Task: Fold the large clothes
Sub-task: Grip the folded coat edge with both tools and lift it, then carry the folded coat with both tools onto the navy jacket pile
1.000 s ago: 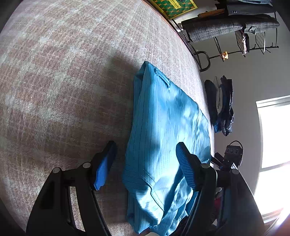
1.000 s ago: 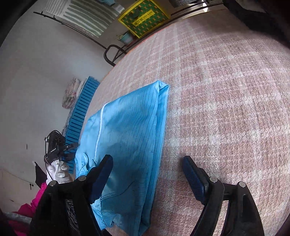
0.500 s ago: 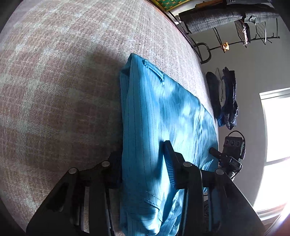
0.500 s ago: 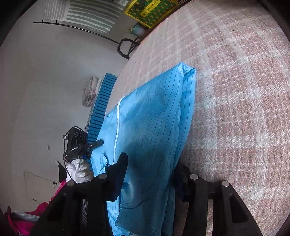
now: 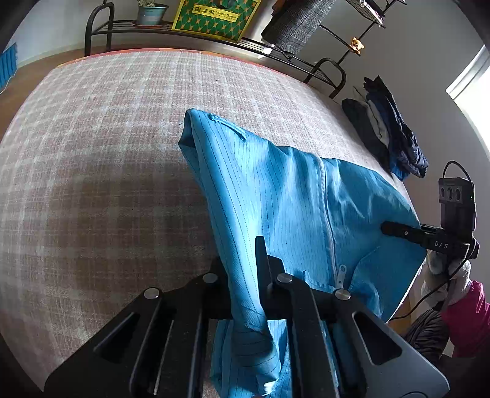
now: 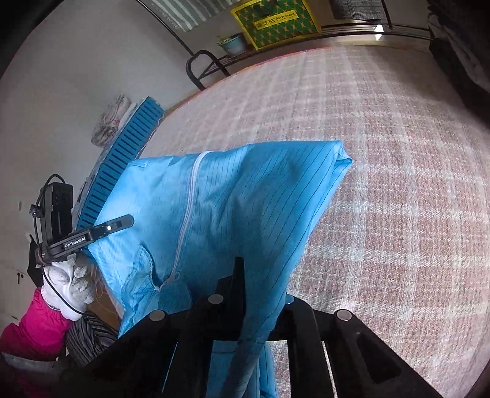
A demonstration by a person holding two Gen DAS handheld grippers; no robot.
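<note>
A light blue pinstriped garment (image 5: 291, 199) with a white zip lies folded lengthwise on a pink plaid surface (image 5: 107, 183), its near end lifted and its far end resting on the surface. In the left wrist view my left gripper (image 5: 245, 275) is closing tight on the garment's near left corner, with fabric pinched between the pads. In the right wrist view my right gripper (image 6: 260, 290) is closing on the garment (image 6: 245, 199) at the near right corner, also pinching cloth. A white-gloved hand (image 6: 70, 284) with a pink sleeve holds the left gripper's handle.
A metal rack holding a green box (image 5: 214, 15) and a potted plant (image 5: 150, 12) runs along the surface's far edge. Dark clothes (image 5: 389, 137) are piled by the wall on the right. A blue slatted crate (image 6: 122, 165) leans on the left.
Both grippers went from wide open to shut on the garment's near corners. The near edge then rose off the surface, and both views rolled.
</note>
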